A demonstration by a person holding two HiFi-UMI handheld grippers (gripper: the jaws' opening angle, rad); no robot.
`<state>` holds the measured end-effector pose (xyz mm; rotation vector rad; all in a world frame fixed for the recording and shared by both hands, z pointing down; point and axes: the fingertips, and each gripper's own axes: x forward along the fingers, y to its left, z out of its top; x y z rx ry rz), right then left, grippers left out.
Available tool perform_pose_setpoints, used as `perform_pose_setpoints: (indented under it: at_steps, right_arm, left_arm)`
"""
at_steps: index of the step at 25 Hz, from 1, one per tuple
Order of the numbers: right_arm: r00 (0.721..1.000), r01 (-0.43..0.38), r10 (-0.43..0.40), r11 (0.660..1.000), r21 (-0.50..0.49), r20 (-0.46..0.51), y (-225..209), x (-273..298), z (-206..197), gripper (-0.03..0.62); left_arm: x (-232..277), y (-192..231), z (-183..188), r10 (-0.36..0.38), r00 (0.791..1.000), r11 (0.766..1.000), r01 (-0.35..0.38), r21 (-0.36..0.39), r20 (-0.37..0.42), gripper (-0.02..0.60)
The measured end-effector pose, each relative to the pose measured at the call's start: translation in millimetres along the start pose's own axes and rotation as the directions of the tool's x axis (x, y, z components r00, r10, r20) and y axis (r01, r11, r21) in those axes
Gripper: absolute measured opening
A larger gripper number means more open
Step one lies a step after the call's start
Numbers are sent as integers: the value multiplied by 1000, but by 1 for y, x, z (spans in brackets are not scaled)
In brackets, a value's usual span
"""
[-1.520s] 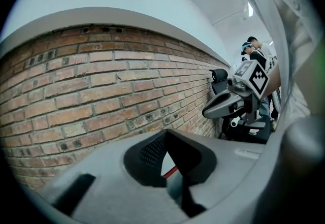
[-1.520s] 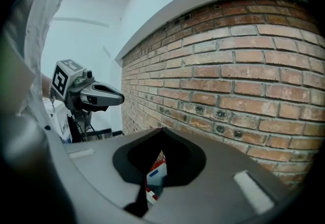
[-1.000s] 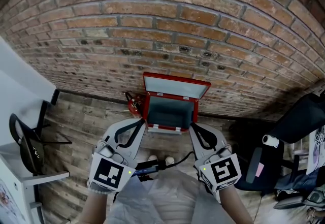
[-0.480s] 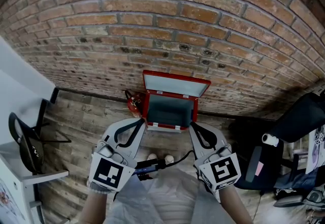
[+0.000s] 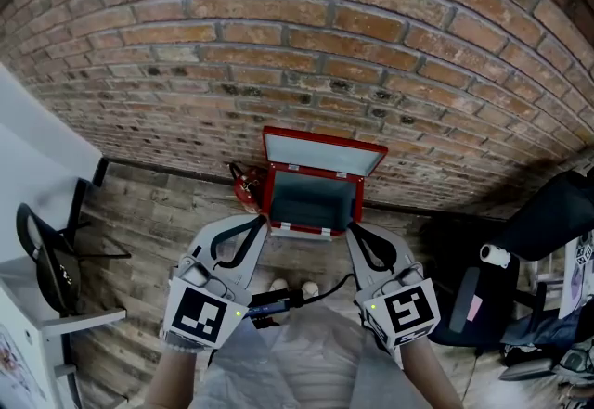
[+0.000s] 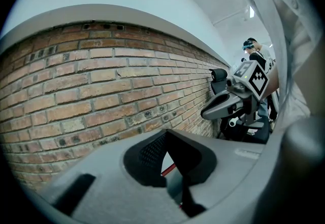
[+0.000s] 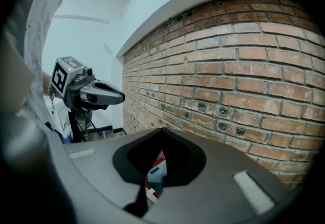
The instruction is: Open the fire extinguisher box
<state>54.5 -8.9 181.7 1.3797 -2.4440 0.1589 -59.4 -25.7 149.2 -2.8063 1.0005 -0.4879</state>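
The red fire extinguisher box (image 5: 311, 205) stands on the floor against the brick wall, its lid (image 5: 322, 155) swung up and its grey inside showing. A red extinguisher (image 5: 245, 187) sits at its left side. My left gripper (image 5: 263, 224) hovers just before the box's front left corner, shut and holding nothing. Just before the front right corner is my right gripper (image 5: 353, 230), also shut and empty. In the left gripper view the left gripper (image 6: 166, 135) points at the wall, with a red edge of the box (image 6: 170, 168) behind its jaws. The right gripper (image 7: 162, 132) shows the box (image 7: 155, 176) through its gap.
A brick wall (image 5: 297, 45) fills the back. A black office chair (image 5: 543, 240) stands at the right, and a white desk (image 5: 56, 324) with a black chair (image 5: 42, 259) at the left. The floor is wooden planks (image 5: 158, 222). The person's shoes (image 5: 292, 289) are below the grippers.
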Motion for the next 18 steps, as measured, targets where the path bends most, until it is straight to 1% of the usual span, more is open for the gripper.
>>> perform_pose_setpoints:
  at_steps: [18]
  right_arm:
    - [1000,-10,10,1000,-8,-24,-4,5,-7,5]
  left_arm:
    - [9,-1,-2,-9,1000,1000,9,3,-6,0]
